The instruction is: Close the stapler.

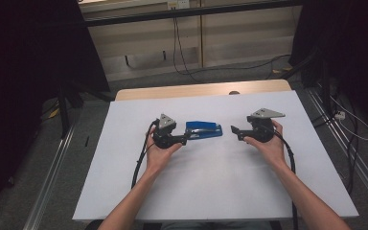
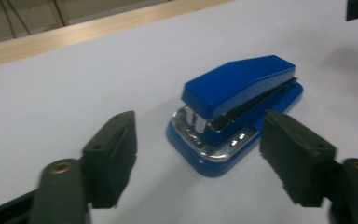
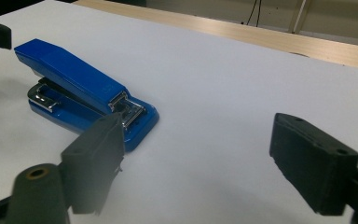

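**One stapler between two spread tools**

One blue stapler (image 1: 203, 130) lies flat on the white worktop (image 1: 211, 187), a little left of the middle, its long side running across the sheet. Its blue top arm is down over the base, with the shiny metal parts showing at both ends (clearest in the two gripper views). The left tool (image 1: 184, 139) sits just beside the stapler's left end, jaws spread wide and grasping nothing; in the left gripper view the stapler (image 2: 235, 112) lies just ahead of the gap between them. The right tool (image 1: 235, 132) hovers near the stapler's right end, apart from it, its jaws likewise released and empty. Bare white surface lies between each tool and the stapler. Beyond the sheet a strip of wooden edge (image 1: 201, 90) runs along the far side.
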The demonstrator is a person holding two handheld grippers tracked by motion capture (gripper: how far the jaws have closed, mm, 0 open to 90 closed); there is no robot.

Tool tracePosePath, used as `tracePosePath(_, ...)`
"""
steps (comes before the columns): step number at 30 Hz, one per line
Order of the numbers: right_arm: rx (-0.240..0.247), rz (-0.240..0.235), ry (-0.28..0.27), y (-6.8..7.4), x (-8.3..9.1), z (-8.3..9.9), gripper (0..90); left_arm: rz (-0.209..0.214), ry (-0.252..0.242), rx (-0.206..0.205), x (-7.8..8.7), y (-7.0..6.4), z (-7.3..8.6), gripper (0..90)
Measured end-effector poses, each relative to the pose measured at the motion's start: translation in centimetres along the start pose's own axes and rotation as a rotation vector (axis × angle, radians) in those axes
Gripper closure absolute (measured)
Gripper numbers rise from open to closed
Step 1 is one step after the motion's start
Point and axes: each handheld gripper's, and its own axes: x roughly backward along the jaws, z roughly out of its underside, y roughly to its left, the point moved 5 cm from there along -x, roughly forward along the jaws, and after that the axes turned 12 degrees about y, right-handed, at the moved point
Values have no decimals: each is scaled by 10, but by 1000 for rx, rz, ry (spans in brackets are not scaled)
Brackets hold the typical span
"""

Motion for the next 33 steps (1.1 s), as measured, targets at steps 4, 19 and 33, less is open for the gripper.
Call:
tracePosePath(4,-12,7,-8,0,1,0,91,-31,15,-3,0,2,3,110)
tracePosePath(19,-4,33,-62,5,17,-1,39,-3,-50,-10,31,6,6,32)
tracePosePath(33,-4,78,-73,15,36,8,36,-52,-66,-13,58,7,21,40)
